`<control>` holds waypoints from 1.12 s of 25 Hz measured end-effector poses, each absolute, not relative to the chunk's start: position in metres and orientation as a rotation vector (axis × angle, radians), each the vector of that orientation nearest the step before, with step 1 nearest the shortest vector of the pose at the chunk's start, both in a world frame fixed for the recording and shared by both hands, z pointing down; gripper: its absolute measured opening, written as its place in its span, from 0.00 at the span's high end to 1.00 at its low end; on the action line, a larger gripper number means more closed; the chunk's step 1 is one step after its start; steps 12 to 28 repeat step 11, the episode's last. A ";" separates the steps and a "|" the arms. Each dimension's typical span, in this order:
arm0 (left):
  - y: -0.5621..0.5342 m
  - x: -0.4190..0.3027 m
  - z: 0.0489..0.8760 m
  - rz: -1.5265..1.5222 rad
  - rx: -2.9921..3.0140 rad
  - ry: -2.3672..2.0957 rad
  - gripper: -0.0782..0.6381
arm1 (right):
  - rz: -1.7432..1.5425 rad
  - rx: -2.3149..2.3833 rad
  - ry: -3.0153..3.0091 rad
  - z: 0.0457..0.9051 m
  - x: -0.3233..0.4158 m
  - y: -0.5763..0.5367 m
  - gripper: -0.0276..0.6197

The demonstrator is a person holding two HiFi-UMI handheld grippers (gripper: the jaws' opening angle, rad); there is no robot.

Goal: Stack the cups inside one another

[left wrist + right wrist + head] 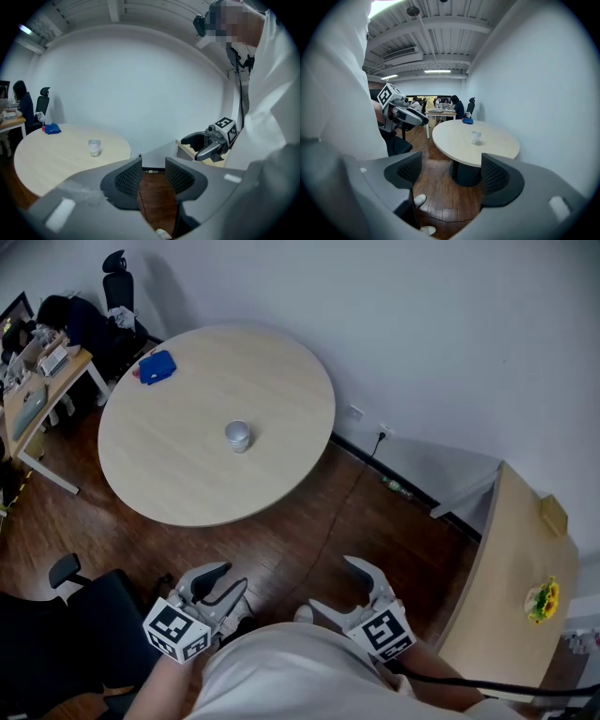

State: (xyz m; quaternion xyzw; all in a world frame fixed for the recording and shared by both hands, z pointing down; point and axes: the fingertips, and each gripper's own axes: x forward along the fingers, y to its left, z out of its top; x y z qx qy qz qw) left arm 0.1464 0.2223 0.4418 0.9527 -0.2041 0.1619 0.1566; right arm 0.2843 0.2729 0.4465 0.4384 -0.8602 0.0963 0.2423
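A small clear cup (238, 436), possibly several nested, stands upright near the middle of the round pale wooden table (178, 474). It also shows as the cup (94, 147) in the left gripper view and the cup (476, 137) in the right gripper view. Both grippers are held low, close to the person's body and well short of the table, over the wooden floor. My left gripper (225, 579) (153, 176) is open with nothing between its jaws. My right gripper (336, 585) (452, 176) is open wider, also with nothing in it.
A blue object (157, 367) lies at the table's far left edge. A black office chair (89, 615) stands by my left side. A cluttered desk (37, 395) is at far left, with a seated person (21, 101). A second table (506, 559) with yellow flowers (541, 601) is at right.
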 end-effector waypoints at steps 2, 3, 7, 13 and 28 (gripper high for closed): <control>0.231 0.155 0.443 0.469 2.721 -0.616 0.67 | 0.243 1.175 -2.361 0.448 0.296 0.278 0.33; 0.235 0.159 0.444 0.470 2.716 -0.632 0.67 | 0.236 1.171 -2.371 0.447 0.301 0.281 0.33; 0.251 0.177 0.450 0.475 2.692 -0.683 0.67 | 0.218 1.163 -2.400 0.447 0.325 0.295 0.33; 0.267 0.198 0.454 0.476 2.686 -0.692 0.67 | 0.242 1.179 -2.404 0.455 0.350 0.313 0.33; 0.267 0.198 0.454 0.476 2.686 -0.692 0.67 | 0.242 1.179 -2.404 0.455 0.350 0.313 0.33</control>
